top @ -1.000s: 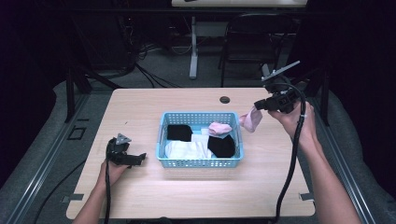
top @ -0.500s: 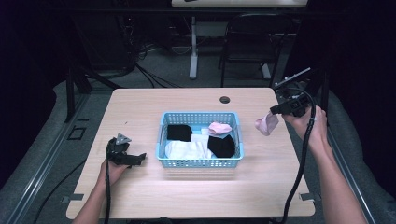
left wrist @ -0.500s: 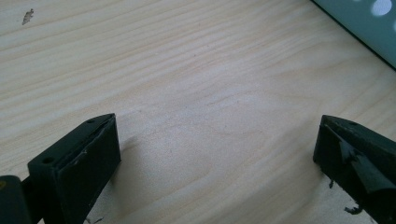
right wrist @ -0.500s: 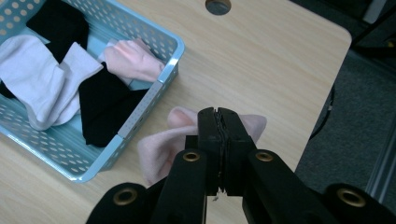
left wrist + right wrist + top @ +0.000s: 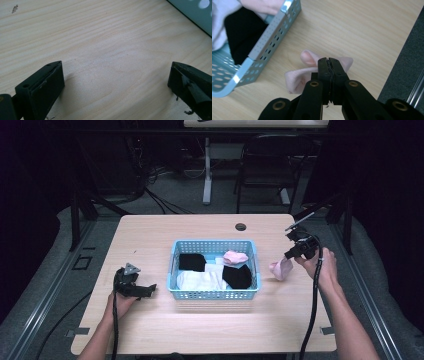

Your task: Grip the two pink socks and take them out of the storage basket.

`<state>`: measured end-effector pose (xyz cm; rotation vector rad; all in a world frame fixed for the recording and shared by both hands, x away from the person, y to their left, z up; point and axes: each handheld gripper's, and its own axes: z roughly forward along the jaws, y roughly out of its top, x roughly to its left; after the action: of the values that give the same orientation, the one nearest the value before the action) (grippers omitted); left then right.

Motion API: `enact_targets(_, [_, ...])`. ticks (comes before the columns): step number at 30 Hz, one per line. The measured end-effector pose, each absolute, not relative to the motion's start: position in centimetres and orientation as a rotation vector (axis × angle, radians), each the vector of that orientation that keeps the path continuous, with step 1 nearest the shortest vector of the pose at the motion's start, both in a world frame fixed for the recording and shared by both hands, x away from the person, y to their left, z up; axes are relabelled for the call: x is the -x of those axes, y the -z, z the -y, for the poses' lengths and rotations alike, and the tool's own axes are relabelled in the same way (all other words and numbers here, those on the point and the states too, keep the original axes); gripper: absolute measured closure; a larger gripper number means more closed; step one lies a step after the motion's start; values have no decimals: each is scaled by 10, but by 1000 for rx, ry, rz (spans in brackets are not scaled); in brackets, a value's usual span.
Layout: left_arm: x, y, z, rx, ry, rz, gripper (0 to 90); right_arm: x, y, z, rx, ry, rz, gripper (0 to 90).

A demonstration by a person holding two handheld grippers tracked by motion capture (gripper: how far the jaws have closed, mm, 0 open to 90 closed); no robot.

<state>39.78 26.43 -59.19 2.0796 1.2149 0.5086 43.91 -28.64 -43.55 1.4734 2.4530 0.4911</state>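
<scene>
A pale pink sock [image 5: 280, 268] [image 5: 307, 68] hangs from my right gripper [image 5: 291, 254] [image 5: 329, 60], which is shut on it just right of the blue basket [image 5: 175, 271] [image 5: 264, 45]; the sock's lower end touches or nearly touches the tabletop. Inside the basket lie black socks [image 5: 192, 262], a white sock [image 5: 200, 281] and another pink sock [image 5: 235, 257]. My left gripper [image 5: 149, 290] [image 5: 113, 82] rests low on the wood left of the basket, jaws wide open with bare table between them.
The wooden table [image 5: 150, 240] has a dark cable hole [image 5: 241, 226] near its far edge. Its right edge [image 5: 402, 57] lies close to my right gripper, with grey floor beyond. Chairs and table legs stand behind.
My right gripper has carried the pink sock from above the basket's right rim out to the right and down toward the table. The left gripper has stayed still.
</scene>
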Motion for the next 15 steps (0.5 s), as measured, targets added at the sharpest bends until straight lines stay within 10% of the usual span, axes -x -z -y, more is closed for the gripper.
enact_targets(15, [-397, 592, -265, -2084, -504, -1207, 6, -450, 485, 285, -1592, -448, -2492, 846])
